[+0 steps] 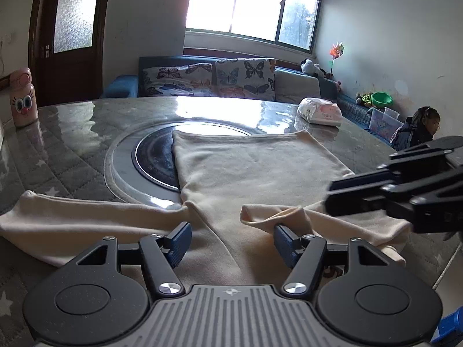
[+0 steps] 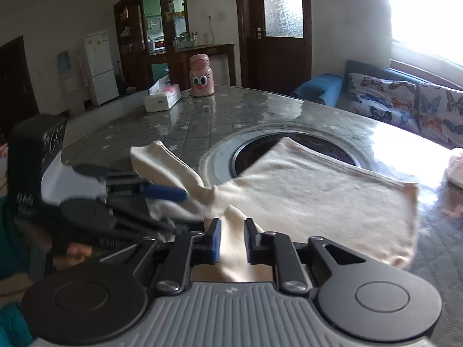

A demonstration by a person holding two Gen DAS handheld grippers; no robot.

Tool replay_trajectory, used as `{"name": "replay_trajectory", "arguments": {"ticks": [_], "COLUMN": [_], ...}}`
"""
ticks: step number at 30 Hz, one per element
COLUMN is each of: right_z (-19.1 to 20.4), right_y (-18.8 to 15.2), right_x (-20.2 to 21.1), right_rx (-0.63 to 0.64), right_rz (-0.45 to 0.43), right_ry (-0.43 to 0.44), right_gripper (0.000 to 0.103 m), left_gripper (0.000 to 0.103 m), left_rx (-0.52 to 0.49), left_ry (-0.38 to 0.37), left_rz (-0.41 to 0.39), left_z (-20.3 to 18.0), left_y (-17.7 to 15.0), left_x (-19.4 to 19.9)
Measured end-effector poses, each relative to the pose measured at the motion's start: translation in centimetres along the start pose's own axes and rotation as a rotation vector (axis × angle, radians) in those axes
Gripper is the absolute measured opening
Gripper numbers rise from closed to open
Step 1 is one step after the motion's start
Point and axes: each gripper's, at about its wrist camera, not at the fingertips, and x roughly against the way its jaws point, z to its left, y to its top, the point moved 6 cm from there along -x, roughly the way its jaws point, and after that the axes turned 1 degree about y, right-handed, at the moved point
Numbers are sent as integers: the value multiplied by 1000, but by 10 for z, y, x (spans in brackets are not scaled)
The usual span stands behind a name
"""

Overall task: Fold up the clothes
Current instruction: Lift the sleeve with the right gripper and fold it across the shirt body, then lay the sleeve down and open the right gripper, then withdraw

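A cream long-sleeved garment point(image 1: 254, 167) lies flat on the grey table point(image 1: 72, 133), its hem over the round dark hob. Its left sleeve point(image 1: 72, 217) stretches out flat to the left. Its right sleeve point(image 1: 289, 215) is folded in across the body. My left gripper point(image 1: 233, 238) is open and empty, just above the garment's near end. My right gripper point(image 2: 231, 240) has the right sleeve point(image 2: 234, 248) between its fingers, with a gap still showing; it also shows at the right of the left wrist view point(image 1: 330, 199). The left gripper shows at the left of the right wrist view point(image 2: 182, 195).
A pink cartoon bottle point(image 1: 23, 98) stands at the table's far left, next to a tissue box point(image 2: 162, 98). A white packet point(image 1: 319, 111) lies at the far right. A sofa with butterfly cushions point(image 1: 208, 79) is behind the table. A child point(image 1: 419, 128) sits at the right.
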Motion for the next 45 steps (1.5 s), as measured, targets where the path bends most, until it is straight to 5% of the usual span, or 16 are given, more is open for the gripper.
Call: {"name": "replay_trajectory", "arguments": {"ticks": [10,16,22,29,33,37,45], "right_z": [-78,-125,-133,-123,-125,-129,-137], "right_y": [-51,-52,-51,-51,-51,-48,-51], "right_x": [44,37,16,-5,-4,7,4], "right_rx": [-172,-242,-174,-48,-41,-60,-121], "right_rz": [33,-9,16,49,48,8,-13], "right_ry": [-216,-283,-242,-205,-212,-265,-267], "right_gripper": [23,23,23,23,5,4,12], "left_gripper": [65,58,37,9,7,7,14], "left_rx": [-5,-58,-84,-119,-134,-148,-91], "left_ry": [-24,-41,-55,-60,-66,-52,30], "left_rz": [-28,38,90,60,25,-8,69], "left_z": [-5,-13,-15,-17,-18,-17,1], "left_y": [17,13,1,7,16,23,13], "left_x": [-3,-27,-37,-28,-19,-19,-50]}}
